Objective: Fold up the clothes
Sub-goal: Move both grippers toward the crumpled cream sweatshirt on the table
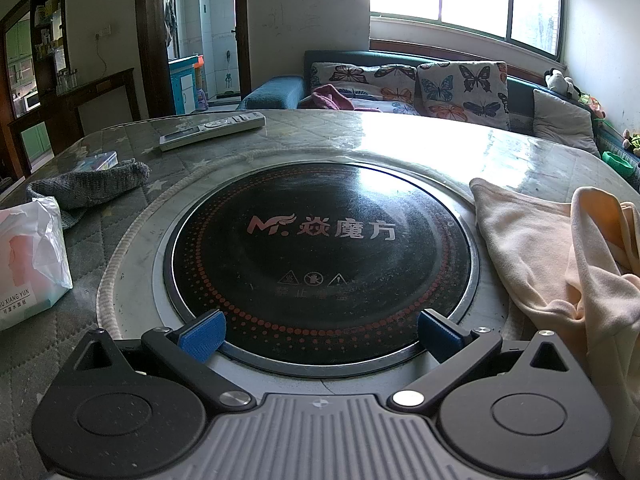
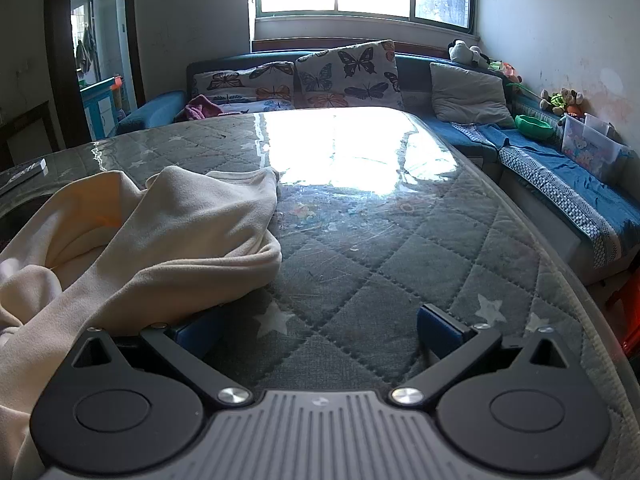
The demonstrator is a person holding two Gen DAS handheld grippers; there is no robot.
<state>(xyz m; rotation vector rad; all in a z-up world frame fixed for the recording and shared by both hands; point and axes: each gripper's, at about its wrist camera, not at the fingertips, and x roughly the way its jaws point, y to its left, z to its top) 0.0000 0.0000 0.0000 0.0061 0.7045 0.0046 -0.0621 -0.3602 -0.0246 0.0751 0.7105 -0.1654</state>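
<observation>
A cream-coloured garment (image 1: 560, 264) lies crumpled on the table at the right of the left wrist view, and the same garment (image 2: 152, 232) fills the left half of the right wrist view. My left gripper (image 1: 320, 334) hangs open over the round black hotplate (image 1: 320, 252), with nothing between its blue pads. My right gripper (image 2: 320, 332) is open over the quilted table cover (image 2: 380, 272); the garment's edge drapes over its left finger, whose pad is partly hidden.
A grey knitted cloth (image 1: 92, 186), a white remote (image 1: 212, 130), a small clear box (image 1: 98, 160) and a tissue pack (image 1: 30, 264) lie on the table's left side. Behind the table stands a blue sofa (image 2: 540, 148) with butterfly cushions (image 2: 348, 76).
</observation>
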